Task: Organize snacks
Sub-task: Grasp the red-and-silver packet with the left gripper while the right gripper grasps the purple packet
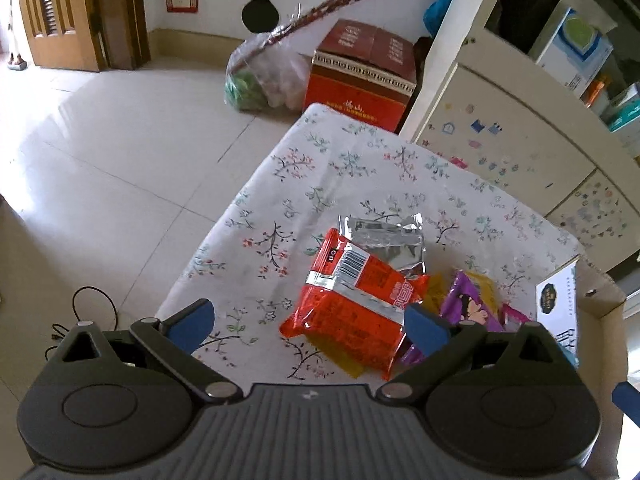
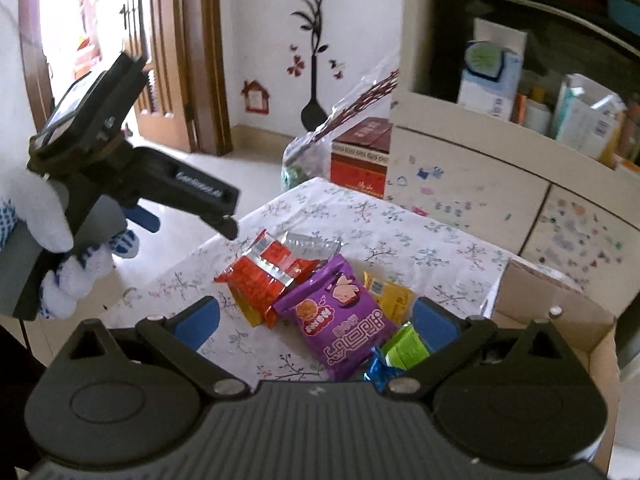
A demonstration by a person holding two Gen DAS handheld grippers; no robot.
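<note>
A pile of snack packets lies on the flowered tablecloth (image 1: 304, 184). On top sits a red packet (image 1: 352, 304) (image 2: 264, 276), with a silver one (image 1: 386, 240) (image 2: 308, 246) behind it and a purple one (image 1: 470, 304) (image 2: 340, 320) to its right. Yellow (image 2: 390, 296), green (image 2: 404, 346) and blue (image 2: 378, 368) packets lie around them. My left gripper (image 1: 308, 326) hovers open over the red packet's near end. My right gripper (image 2: 316, 322) is open above the purple packet. The left gripper's body (image 2: 132, 176) shows at the left, held by a gloved hand (image 2: 48, 220).
An open cardboard box (image 2: 560, 308) (image 1: 600, 308) stands at the table's right edge. Behind it is a white cabinet (image 1: 500, 120) with stickers and shelves of cartons. A red carton (image 1: 360, 68) and a plastic bag (image 1: 256, 80) sit on the tiled floor beyond the table.
</note>
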